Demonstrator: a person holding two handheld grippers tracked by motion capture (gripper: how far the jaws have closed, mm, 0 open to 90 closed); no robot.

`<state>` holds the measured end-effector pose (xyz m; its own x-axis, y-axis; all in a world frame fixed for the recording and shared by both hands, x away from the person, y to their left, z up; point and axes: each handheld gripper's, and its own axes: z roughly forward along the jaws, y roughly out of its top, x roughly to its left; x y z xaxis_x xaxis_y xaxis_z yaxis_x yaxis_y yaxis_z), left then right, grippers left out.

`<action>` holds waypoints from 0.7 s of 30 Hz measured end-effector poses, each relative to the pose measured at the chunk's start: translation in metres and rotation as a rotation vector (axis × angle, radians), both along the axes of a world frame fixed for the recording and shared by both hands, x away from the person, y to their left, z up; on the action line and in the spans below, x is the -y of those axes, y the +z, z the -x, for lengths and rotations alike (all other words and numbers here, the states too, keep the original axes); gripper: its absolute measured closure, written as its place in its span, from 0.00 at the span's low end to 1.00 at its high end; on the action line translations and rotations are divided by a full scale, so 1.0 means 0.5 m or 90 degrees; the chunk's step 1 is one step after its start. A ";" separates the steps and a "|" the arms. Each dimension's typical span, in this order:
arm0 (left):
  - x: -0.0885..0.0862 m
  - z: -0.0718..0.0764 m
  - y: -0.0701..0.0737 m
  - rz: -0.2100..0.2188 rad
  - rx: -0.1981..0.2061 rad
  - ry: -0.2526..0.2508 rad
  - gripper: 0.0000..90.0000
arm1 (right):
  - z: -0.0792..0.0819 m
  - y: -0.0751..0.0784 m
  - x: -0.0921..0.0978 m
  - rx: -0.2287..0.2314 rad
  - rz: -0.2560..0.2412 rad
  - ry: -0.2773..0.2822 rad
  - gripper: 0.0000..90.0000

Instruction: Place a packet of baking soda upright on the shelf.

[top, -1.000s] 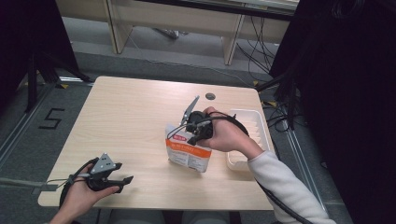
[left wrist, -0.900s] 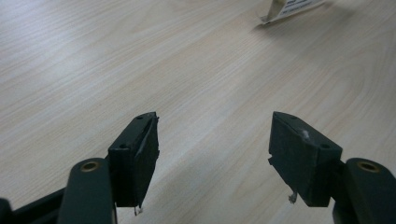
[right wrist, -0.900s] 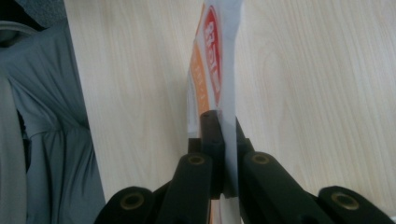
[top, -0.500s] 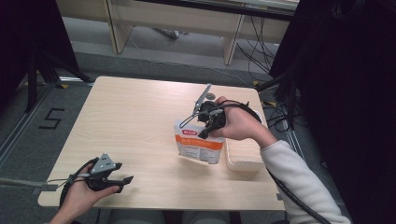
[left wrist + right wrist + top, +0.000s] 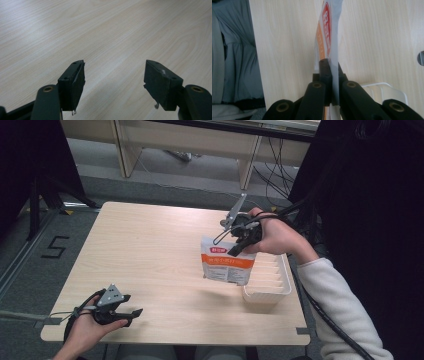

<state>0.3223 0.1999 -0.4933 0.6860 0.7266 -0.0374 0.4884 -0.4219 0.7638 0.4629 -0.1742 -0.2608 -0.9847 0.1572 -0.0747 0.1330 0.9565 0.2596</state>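
Wooden surface (image 5: 150, 250): pale, rectangular, seen from above with grey floor (image 5: 30, 270) around it.

Pouch (image 5: 227, 262): white with an orange band and a red label, held upright above the surface at its right side, just beside a white slotted rack (image 5: 272, 285). In the right gripper view the pouch (image 5: 329, 37) is seen edge-on.

Right gripper (image 5: 235, 247): held in the person's right hand (image 5: 275, 237); jaws clenched on the pouch's top edge, as is shown in the right gripper view (image 5: 332, 82).

Left gripper (image 5: 127, 315): held low at the near left corner of the surface; jaws released and spread wide over bare wood (image 5: 113, 85), nothing grasped.
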 end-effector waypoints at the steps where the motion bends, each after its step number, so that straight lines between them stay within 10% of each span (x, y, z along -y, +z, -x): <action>1: 0.000 0.000 0.000 0.001 0.002 0.000 0.36 | -0.002 0.005 0.006 0.001 0.004 0.000 1.00; 21: 0.000 0.000 -0.001 0.005 -0.001 0.007 0.36 | -0.033 0.039 0.122 0.015 0.036 0.091 1.00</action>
